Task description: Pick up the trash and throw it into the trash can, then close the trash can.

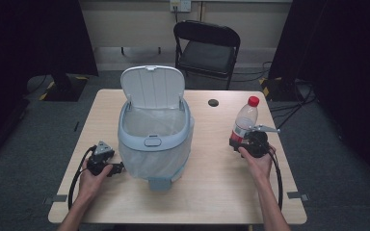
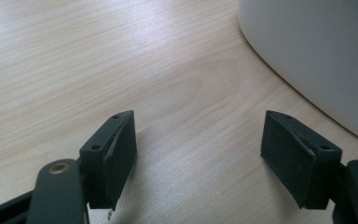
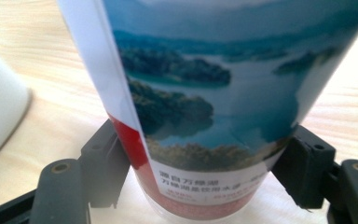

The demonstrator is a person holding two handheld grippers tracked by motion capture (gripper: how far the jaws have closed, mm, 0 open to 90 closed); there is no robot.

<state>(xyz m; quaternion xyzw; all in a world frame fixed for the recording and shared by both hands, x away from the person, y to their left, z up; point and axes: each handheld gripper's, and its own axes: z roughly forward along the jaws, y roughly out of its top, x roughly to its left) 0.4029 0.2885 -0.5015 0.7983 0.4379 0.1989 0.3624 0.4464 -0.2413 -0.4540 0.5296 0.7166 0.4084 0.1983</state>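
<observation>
A clear plastic bottle (image 1: pixel 244 120) with a red cap and a landscape label (image 3: pixel 205 93) stands tilted at the right of the table. My right gripper (image 1: pixel 251 142) is shut on its lower part, one pad pressed against each side of the label. A pale blue bin (image 1: pixel 154 139) with a white liner and its lid raised stands mid-table. To the left of the bin's base, my left gripper (image 1: pixel 107 161) rests low over the wood. Its jaws (image 2: pixel 198 149) stand open with only bare wood between them, the bin's white wall (image 2: pixel 317 56) just beyond on the right.
A black folding chair (image 1: pixel 206 48) stands behind the table. A small dark hole (image 1: pixel 213 102) marks the tabletop at the back. Cables trail from both grippers toward the front edge. Bare wood lies in front of the bin and between bin and bottle.
</observation>
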